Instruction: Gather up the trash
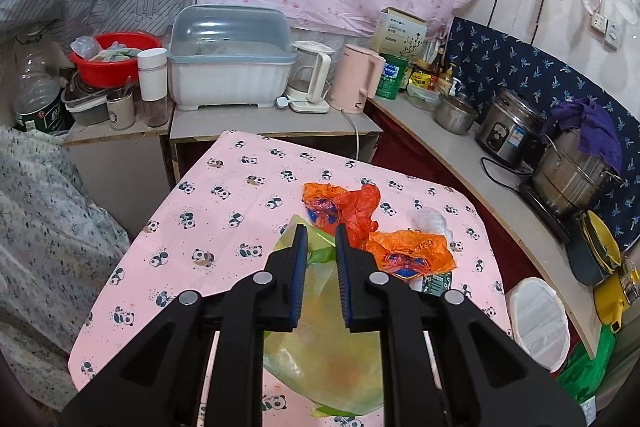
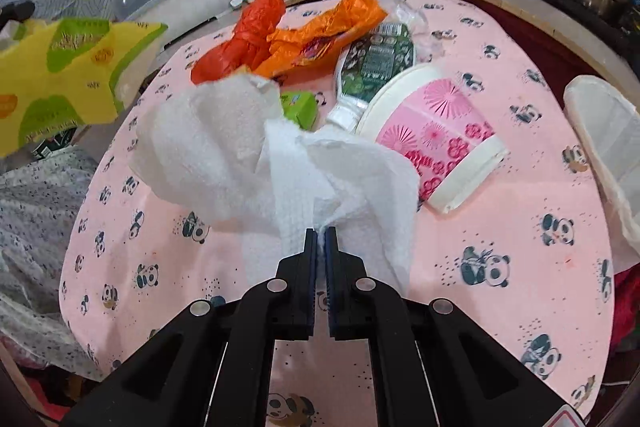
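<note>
Two orange plastic bags lie crumpled on the desk (image 2: pixel 520 211), which wears a pink cloth printed with pandas: a redder one (image 2: pixel 244 39) farther back and a brighter one (image 2: pixel 320 35) with a round printed emblem whose writing is too creased to read. Taking the pink paper cup (image 2: pixel 436 139) as the landmark, it lies on its side with a white rim and a flower print. The bright bag sits behind it. One green-and-white squeeze pouch (image 2: pixel 372 71) rests just behind the cup, touching its rim, cap toward the camera; its dense label text is too small to make out. One small green packet (image 2: pixel 298 107) lies beside the pouch, on the side away from the cup.

The right hand-held gripper (image 2: pixel 320 231) is clenched on one crumpled white paper towel (image 2: pixel 280 163), embossed and bunched, which it holds up in front of the cup, above the cloth.

The left hand-held gripper (image 1: pixel 321 231) has its pads nearly together around a fold of a translucent yellow-green plastic bag (image 1: pixel 328 347) (whether they truly press it cannot be told). In the right wrist view the same bag (image 2: pixel 68 75) hangs in the air, well away from the cup, showing green patches and orange roundels.

One white-lined waste bin (image 1: pixel 538 323) stands off the desk's edge, beyond the cup.
</note>
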